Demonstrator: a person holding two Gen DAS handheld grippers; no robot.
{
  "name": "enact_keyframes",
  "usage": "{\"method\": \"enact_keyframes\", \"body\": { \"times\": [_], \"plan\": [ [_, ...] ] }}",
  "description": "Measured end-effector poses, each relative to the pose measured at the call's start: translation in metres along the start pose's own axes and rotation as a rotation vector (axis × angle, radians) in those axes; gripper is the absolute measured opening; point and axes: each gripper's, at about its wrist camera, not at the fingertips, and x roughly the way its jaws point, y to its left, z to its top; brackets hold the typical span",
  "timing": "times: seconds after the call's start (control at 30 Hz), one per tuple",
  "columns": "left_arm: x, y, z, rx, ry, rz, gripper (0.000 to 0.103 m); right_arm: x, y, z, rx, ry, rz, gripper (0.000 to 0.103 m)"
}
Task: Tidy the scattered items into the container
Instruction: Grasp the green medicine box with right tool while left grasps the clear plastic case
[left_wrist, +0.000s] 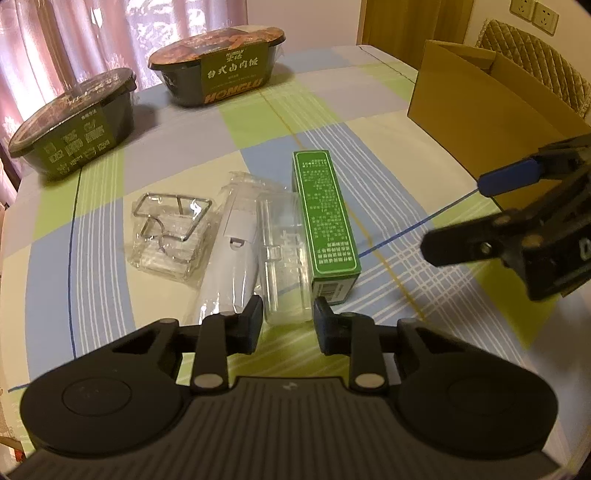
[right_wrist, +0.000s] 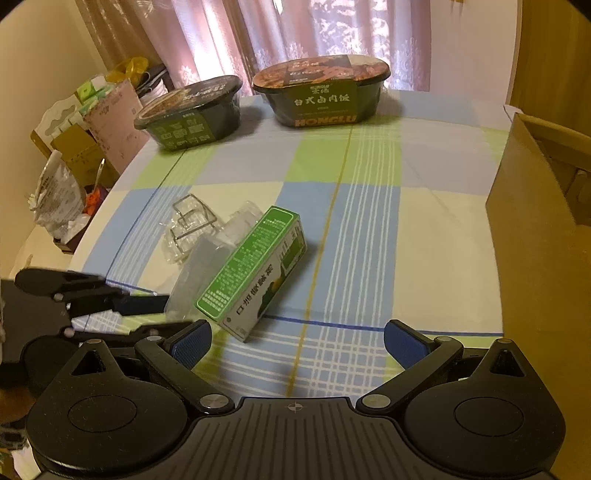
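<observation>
A green carton (left_wrist: 325, 218) (right_wrist: 251, 269) lies flat mid-table. Against its left side is a clear plastic pack (left_wrist: 284, 280) (right_wrist: 184, 291), then a white item in clear wrap (left_wrist: 232, 254) and a clear packet with a wire frame (left_wrist: 170, 229) (right_wrist: 192, 225). My left gripper (left_wrist: 288, 317) (right_wrist: 162, 317) has its jaws narrowed on the clear pack's near end, which rests on the cloth. My right gripper (right_wrist: 299, 347) (left_wrist: 480, 218) stands wide open and holds nothing, just right of the carton's near end. The open cardboard box (left_wrist: 491, 96) (right_wrist: 535, 240) stands at the right.
Two dark lidded instant-rice bowls (left_wrist: 74, 122) (left_wrist: 221, 62) sit at the far side of the checked tablecloth (right_wrist: 369, 221), in front of a curtain. Cartons and bags (right_wrist: 74, 147) are piled beyond the table's left edge. A padded chair back (left_wrist: 535, 62) rises behind the cardboard box.
</observation>
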Motion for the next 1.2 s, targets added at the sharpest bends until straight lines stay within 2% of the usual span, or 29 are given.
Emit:
{"method": "enact_keyframes", "body": {
  "times": [0.27,0.3,0.33,0.47,0.6,0.63,0.67,0.7,0.73,0.77,0.8,0.83,0.87,0.9,1.03,1.2],
  "plan": [
    [-0.039,-0.001,-0.039,-0.081,0.061,-0.002,0.024,0.020,0.012,0.016,0.052,0.005,0.033,0.102],
    [-0.042,-0.001,-0.044,-0.086,0.062,0.002,0.024,0.024,0.015,0.018,0.056,0.009,0.037,0.090],
    [-0.044,-0.001,-0.047,-0.092,0.061,0.001,0.024,0.029,0.018,0.020,0.064,0.018,0.044,0.087],
    [-0.044,0.001,-0.053,-0.115,0.073,0.007,0.028,0.048,0.025,0.027,0.105,0.035,0.036,0.086],
    [-0.042,0.003,-0.057,-0.136,0.075,-0.018,0.030,0.066,0.026,0.030,0.129,0.060,0.026,0.086],
    [-0.041,0.003,-0.058,-0.137,0.073,-0.019,0.030,0.070,0.026,0.031,0.129,0.063,0.022,0.084],
    [-0.041,0.003,-0.058,-0.137,0.070,-0.021,0.030,0.074,0.026,0.031,0.132,0.067,0.018,0.070],
    [-0.040,0.003,-0.058,-0.137,0.068,-0.024,0.030,0.078,0.024,0.032,0.138,0.071,0.018,0.062],
    [-0.040,0.002,-0.057,-0.133,0.065,-0.025,0.030,0.081,0.022,0.032,0.148,0.076,0.018,0.060],
    [-0.039,0.002,-0.057,-0.128,0.060,-0.023,0.031,0.082,0.020,0.032,0.153,0.077,0.015,0.049],
    [-0.039,0.002,-0.056,-0.123,0.055,-0.020,0.032,0.082,0.019,0.031,0.150,0.075,0.009,0.045],
    [-0.039,0.002,-0.054,-0.118,0.051,-0.021,0.034,0.079,0.018,0.029,0.144,0.071,0.003,0.043],
    [-0.038,0.002,-0.053,-0.112,0.047,-0.023,0.039,0.075,0.016,0.027,0.135,0.068,-0.004,0.035],
    [-0.037,0.001,-0.051,-0.103,0.044,-0.025,0.041,0.071,0.014,0.025,0.121,0.068,-0.016,0.033],
    [-0.029,0.001,-0.040,-0.053,0.036,-0.029,0.041,0.048,0.005,0.009,0.087,0.070,-0.038,0.033],
    [-0.014,0.001,-0.027,-0.027,0.052,-0.045,0.039,0.015,0.003,-0.029,0.054,0.084,-0.033,0.033]
  ]
}}
